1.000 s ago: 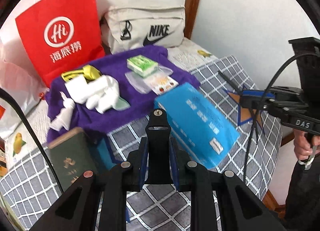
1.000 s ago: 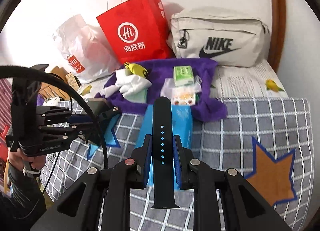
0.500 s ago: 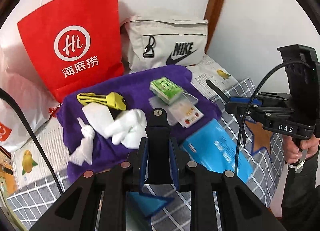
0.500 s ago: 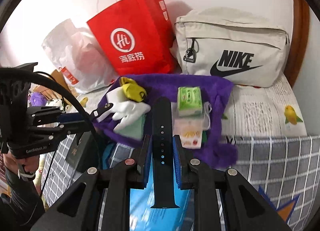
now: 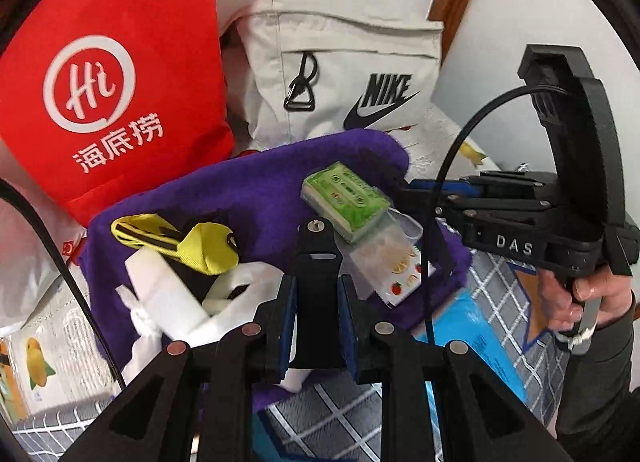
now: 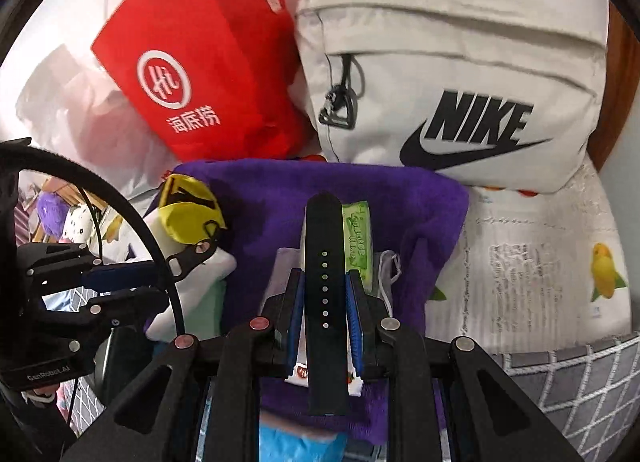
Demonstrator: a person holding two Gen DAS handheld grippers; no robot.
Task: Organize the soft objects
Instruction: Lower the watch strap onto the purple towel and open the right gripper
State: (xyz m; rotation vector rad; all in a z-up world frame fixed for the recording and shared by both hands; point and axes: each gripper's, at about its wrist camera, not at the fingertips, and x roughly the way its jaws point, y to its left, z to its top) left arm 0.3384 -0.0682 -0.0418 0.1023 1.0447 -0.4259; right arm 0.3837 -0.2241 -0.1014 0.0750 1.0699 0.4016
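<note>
**Both strap halves held over the purple towel**

Your right hand-held gripper (image 6: 325, 326) pinches a black watch strap (image 6: 324, 262), a long flat band with a row of small holes, sticking out past the fingertips over the purple towel (image 6: 272, 197). Your left hand-held gripper (image 5: 316, 322) is clamped on a shorter black strap piece (image 5: 316, 258) with a metal pin at its tip, also above the towel. On the towel lie a green tissue pack (image 5: 344, 197), a clear sticker pouch (image 5: 388, 262), yellow socks (image 5: 208, 246) and white soft items (image 5: 160, 290). Both grippers tilt steeply down toward the bed, and your hand (image 5: 576, 294) grips the right one's handle. Behind stand a red paper bag (image 5: 104, 101) and a beige bag (image 6: 460, 93).
</note>
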